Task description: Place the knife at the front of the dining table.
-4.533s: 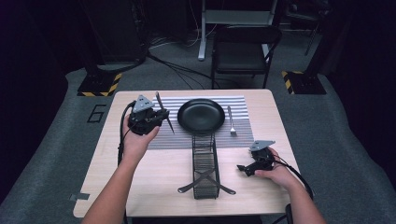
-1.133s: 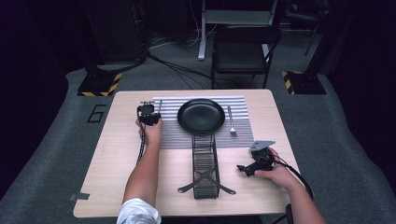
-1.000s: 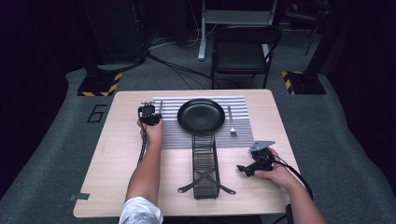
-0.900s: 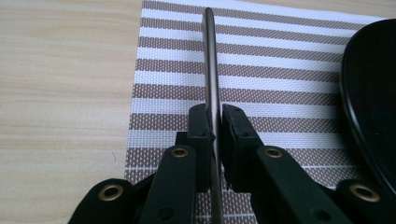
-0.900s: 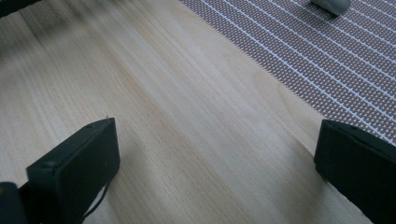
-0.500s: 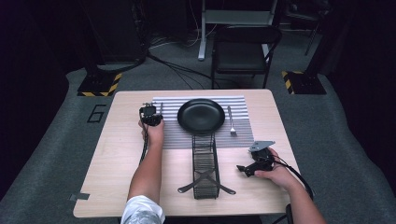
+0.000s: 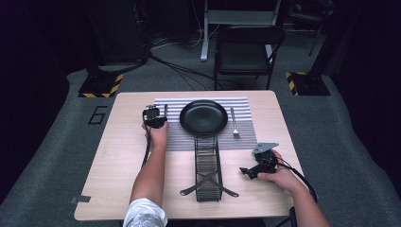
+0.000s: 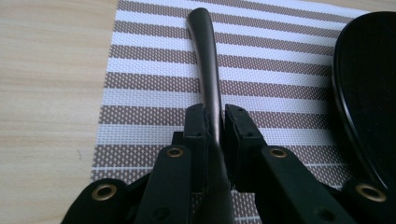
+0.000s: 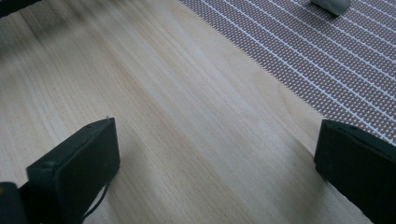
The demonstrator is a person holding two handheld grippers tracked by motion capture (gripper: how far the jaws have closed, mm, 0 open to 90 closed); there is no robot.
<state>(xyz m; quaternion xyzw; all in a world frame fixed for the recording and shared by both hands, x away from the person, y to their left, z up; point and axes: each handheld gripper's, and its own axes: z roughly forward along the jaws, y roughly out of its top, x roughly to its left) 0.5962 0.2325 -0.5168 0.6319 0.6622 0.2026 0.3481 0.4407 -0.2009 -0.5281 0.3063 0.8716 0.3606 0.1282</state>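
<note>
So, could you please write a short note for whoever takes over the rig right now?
Left gripper: jaws pinching a dark utensil, probably a knife, which lies on the striped placemat left of the black plate; the jaws have just begun to ease open.
Right gripper: open, holding nothing, resting low over the table at the near right.
Done: plate centred on the placemat, fork to its right, utensil set down at its left.
Left: release the utensil and pull the left gripper clear. The wire caddy stands near the table's front edge.
</note>
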